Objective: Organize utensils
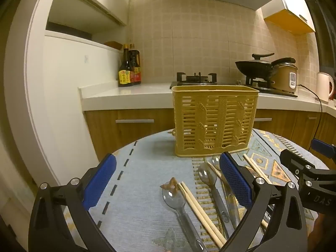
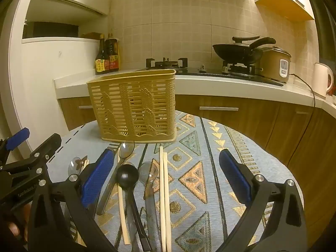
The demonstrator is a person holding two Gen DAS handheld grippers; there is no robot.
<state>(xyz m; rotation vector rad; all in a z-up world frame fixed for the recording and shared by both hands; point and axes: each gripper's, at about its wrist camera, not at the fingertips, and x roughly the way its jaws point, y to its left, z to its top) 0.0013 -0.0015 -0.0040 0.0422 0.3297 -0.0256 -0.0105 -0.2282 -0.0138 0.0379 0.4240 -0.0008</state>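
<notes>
Both tongs, left tongs (image 1: 168, 178) and right tongs (image 2: 167, 172), gape wide, gripping nothing. Spoons (image 1: 206, 176) and chopsticks (image 2: 163, 191) lie on the table (image 1: 142, 168) before the basket (image 1: 214, 121).

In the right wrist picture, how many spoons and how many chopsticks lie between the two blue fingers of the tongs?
Spoons: 3 (shiny grey spoon, black plastic spoon, clear plastic spoon)
Chopsticks: 3 (pale wooden chopstick pair, single pale wooden chopstick)
Total: 6

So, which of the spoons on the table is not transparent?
The black spoon, lying between the right gripper's open fingers. Its round bowl is solid black; the other spoons beside it are clear, see-through plastic.
</notes>
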